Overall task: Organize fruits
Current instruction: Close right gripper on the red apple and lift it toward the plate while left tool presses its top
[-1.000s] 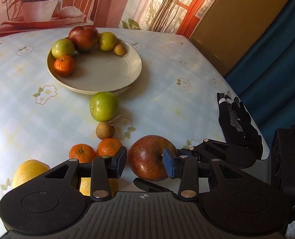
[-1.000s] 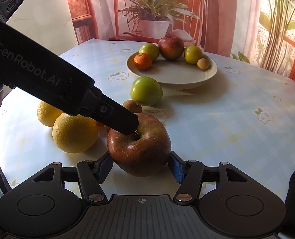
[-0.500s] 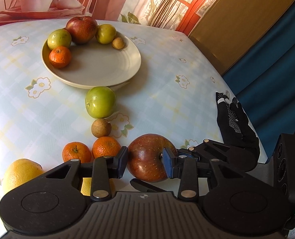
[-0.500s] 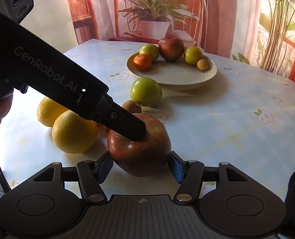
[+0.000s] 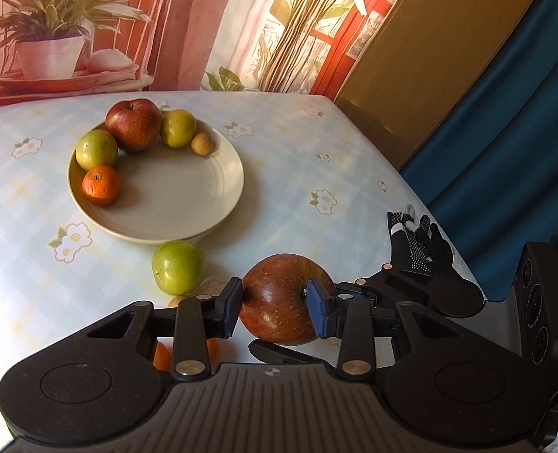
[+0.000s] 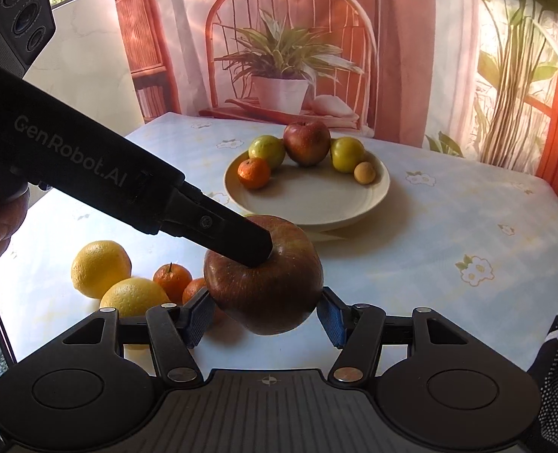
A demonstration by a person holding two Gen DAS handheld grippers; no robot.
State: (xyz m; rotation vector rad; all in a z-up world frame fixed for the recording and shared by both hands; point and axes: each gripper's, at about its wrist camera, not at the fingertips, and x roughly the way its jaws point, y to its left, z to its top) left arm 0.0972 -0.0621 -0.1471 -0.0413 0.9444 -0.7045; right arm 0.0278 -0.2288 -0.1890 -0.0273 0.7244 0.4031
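A big red apple (image 5: 279, 302) hangs clear of the table, held from two sides. My left gripper (image 5: 275, 302) is shut on it, one pad at the stem dimple and one on the opposite end. My right gripper (image 6: 263, 317) is shut on the same red apple (image 6: 267, 287), its pads (image 6: 197, 315) pressed on the flanks. The left gripper's finger (image 6: 237, 236) reaches into the stem hollow in the right wrist view. Beyond stands a cream plate (image 5: 188, 222) with a red apple (image 5: 133, 128), two green fruits, a mandarin (image 5: 100, 185) and a small brown fruit (image 5: 202, 143).
A green apple (image 5: 177, 266) lies on the flowered tablecloth just before the plate. Two yellow citrus fruits (image 6: 99, 266) and two mandarins (image 6: 171, 279) lie left of the held apple. A black dotted glove (image 5: 418, 241) rests near the table's right edge, where the blue curtain begins.
Both grippers have risen together and the red apple has left the table with them. The loose fruits now sit lower, partly behind the gripper bodies.
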